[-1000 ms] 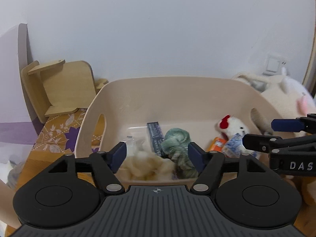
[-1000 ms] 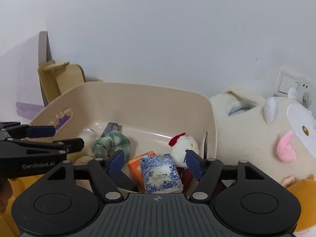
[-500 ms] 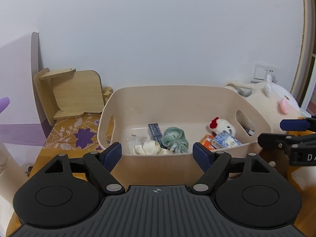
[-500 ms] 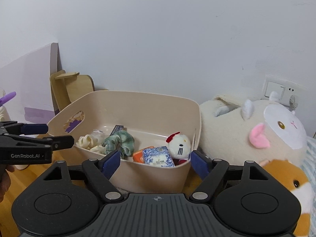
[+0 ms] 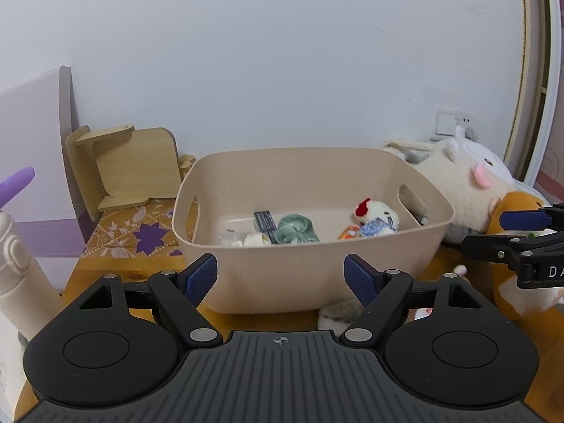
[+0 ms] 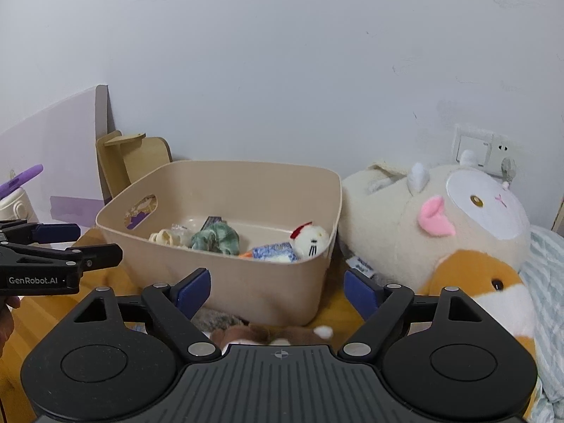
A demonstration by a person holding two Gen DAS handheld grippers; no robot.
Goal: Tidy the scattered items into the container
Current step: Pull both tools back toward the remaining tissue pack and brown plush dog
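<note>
Both tongs now sit farther back from the beige container point(image 5: 310, 275) than 1 second ago, its whole rim showing. The left tongs point(image 5: 280, 276) gape with nothing between them; the right tongs point(image 6: 278, 287) have just been opening and are empty too. The container stands on the counter point(image 5: 105, 271) and holds, left to right, a cream scrunchie point(image 6: 165, 238), a dark packet point(image 5: 264, 220), a green scrunchie point(image 6: 216, 238), an orange box point(image 5: 347, 234), a blue patterned box point(image 6: 275, 252) and a small white plush point(image 6: 313, 239) – all inside.
</note>
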